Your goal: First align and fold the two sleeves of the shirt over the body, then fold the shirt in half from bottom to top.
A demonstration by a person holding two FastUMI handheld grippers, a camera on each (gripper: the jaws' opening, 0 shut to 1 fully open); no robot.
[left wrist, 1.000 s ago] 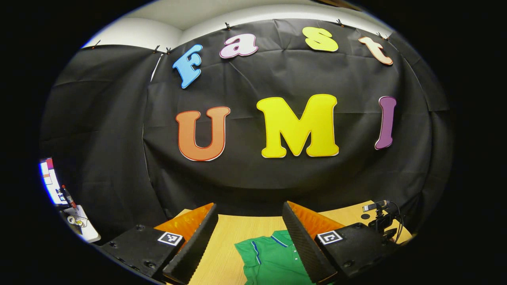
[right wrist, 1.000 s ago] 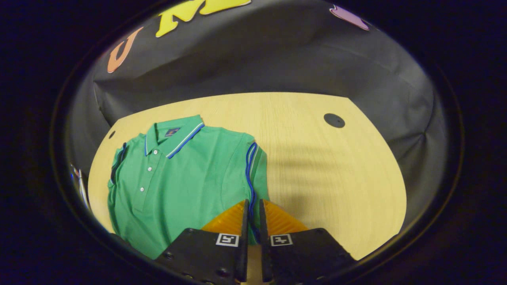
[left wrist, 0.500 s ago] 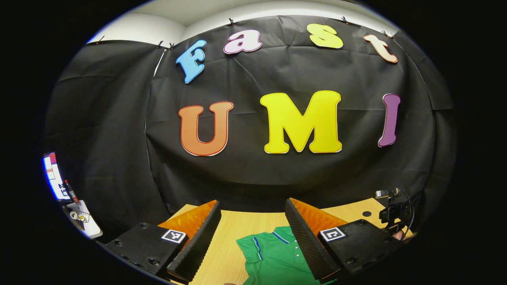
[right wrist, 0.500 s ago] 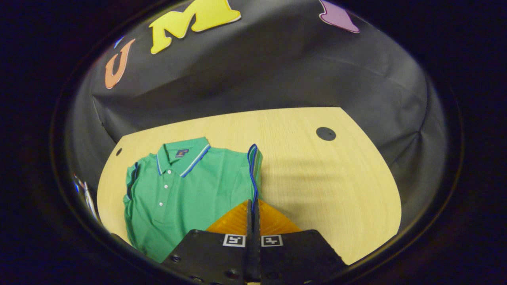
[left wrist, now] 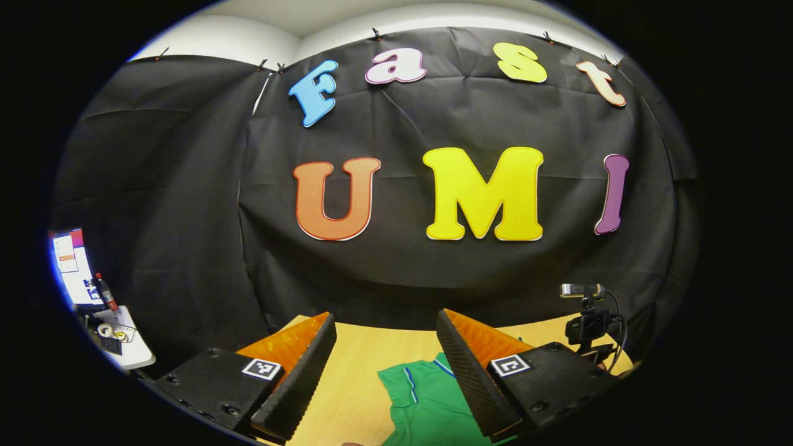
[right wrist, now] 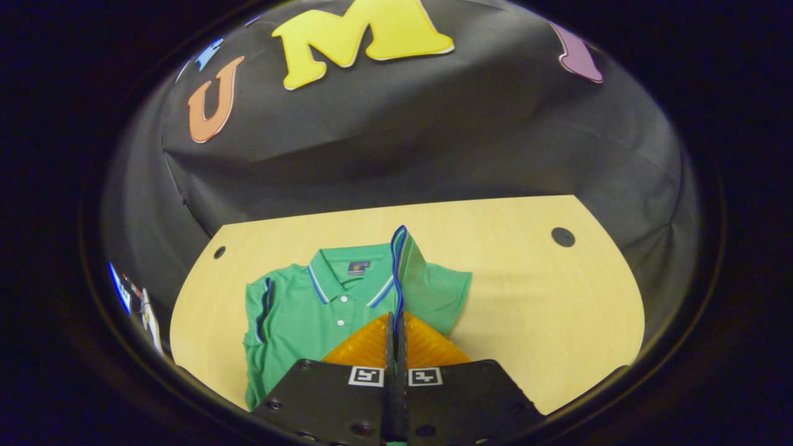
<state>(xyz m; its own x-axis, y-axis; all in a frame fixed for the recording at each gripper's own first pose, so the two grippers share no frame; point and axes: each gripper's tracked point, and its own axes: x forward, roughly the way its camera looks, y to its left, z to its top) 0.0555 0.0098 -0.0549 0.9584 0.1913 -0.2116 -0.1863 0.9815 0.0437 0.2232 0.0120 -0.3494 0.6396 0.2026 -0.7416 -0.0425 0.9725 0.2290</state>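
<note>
One green shirt (right wrist: 297,310) lies on one wooden desk (right wrist: 533,310); two tongs, left (left wrist: 384,365) and right (right wrist: 396,322); two dark round holes in the desk (right wrist: 562,236); one small camera on a stand (left wrist: 585,322); one lit screen (left wrist: 68,266)

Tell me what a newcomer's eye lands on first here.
The green polo shirt on the pale wooden table, in the right gripper view. The right gripper is shut on the shirt's sleeve, holding its blue-trimmed edge up above the body. The left gripper is open, the shirt's collar end between its fingers.
</note>
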